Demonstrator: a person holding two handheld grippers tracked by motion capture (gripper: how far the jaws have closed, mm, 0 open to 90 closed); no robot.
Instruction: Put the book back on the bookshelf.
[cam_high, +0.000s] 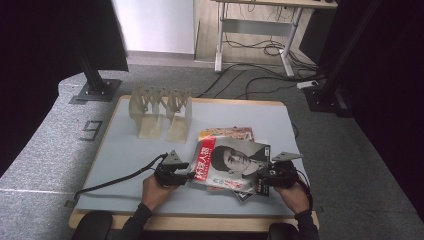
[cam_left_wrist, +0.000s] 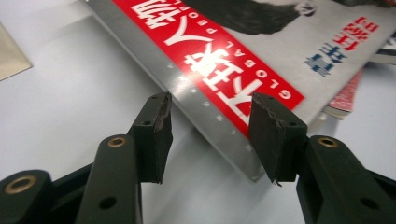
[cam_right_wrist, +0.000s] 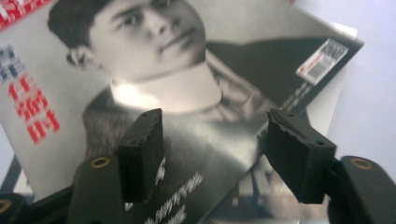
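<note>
1. The top magazine (cam_high: 231, 164) lies on a loose stack by the counter's (cam_high: 125, 150) near edge, toward its right corner.
2. The left claw (cam_left_wrist: 210, 135) stands half open astride the spine, gripping nothing; closing skewed could shove the magazine sideways.
3. The right claw (cam_right_wrist: 215, 149) gapes over the cover's opposite edge, empty; it might pinch only the cover and crease it.

Pale blue-grey table (cam_high: 125, 165) w/ wood edge. Held a beige folding rack (cam_high: 161, 111) at far left, standing upright; a stack of magazines (cam_high: 231, 162) at near right, fanned & overlapping, portrait cover w/ red strip on top.
</note>
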